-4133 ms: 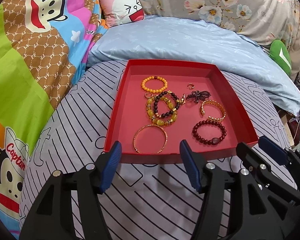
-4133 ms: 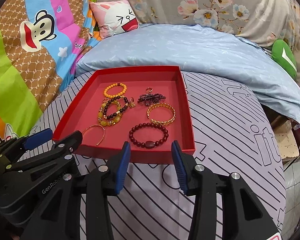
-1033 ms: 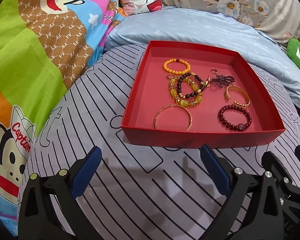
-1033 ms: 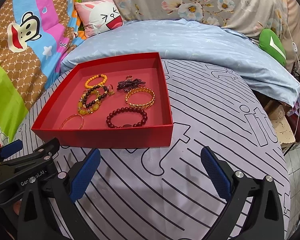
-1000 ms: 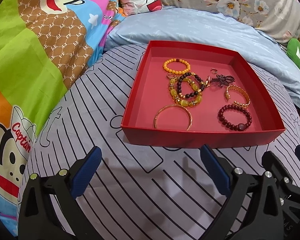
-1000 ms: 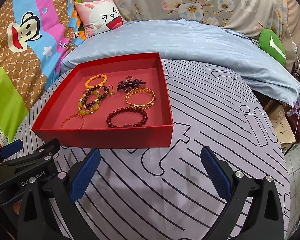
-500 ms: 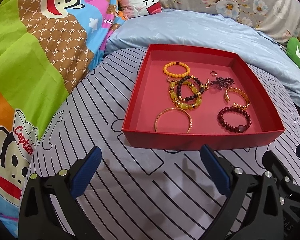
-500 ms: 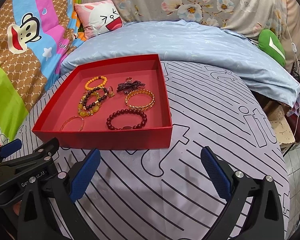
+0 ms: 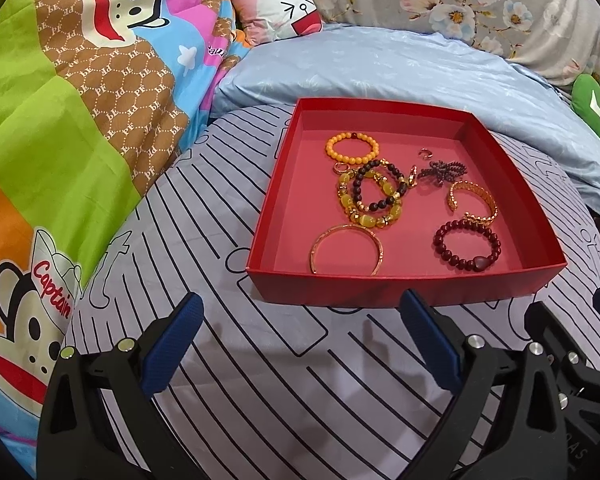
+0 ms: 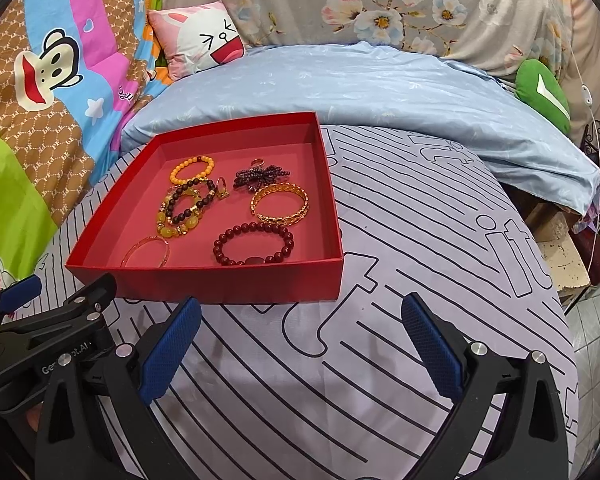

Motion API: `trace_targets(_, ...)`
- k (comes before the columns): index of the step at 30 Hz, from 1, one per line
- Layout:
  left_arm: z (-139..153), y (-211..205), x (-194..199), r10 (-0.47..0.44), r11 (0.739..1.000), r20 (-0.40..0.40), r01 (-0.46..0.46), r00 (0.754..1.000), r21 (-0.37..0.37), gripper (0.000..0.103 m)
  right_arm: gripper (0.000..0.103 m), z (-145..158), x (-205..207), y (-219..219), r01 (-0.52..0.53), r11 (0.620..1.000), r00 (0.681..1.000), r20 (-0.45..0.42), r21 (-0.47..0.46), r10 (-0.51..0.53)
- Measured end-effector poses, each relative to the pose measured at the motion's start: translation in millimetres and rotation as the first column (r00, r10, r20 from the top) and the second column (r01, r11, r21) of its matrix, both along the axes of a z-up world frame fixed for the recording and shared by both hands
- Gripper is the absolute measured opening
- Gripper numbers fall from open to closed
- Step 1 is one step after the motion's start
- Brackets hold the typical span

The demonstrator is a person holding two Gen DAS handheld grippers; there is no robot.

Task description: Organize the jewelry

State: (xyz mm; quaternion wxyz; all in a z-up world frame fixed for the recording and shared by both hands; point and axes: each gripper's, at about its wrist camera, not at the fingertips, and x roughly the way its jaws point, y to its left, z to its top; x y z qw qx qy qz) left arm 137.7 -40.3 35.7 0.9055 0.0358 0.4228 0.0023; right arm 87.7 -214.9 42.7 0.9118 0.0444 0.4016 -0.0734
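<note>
Jewelry tray [image 9: 396,284] lies just beyond both wide-open, empty tongs [image 9: 304,340] [image 10: 296,340].

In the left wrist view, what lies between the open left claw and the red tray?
Only bare striped bedsheet separates the left claw from the red cardboard tray; the left wrist view shows nothing resting on that stretch.

Tray [image 9: 404,284] sits on striped sheet [image 9: 260,380] ahead of you. Inside: beaded bracelet [image 9: 352,147] at back left, bangle [image 9: 346,249] front left, bead bracelet [image 9: 467,245] front right. Pillow [image 10: 198,38] behind, far left.
</note>
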Motion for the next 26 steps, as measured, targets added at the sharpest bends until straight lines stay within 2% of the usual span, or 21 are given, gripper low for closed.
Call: trace_targets(26, 3.7, -1.8, -1.4, -0.003, 1.0, 0.019, 0.003, 1.0, 0.003, 0.094, 0.097, 5.3, 1.4, -3.1, 0.005, 1.0, 1.0, 0.003, -0.004, -0.005)
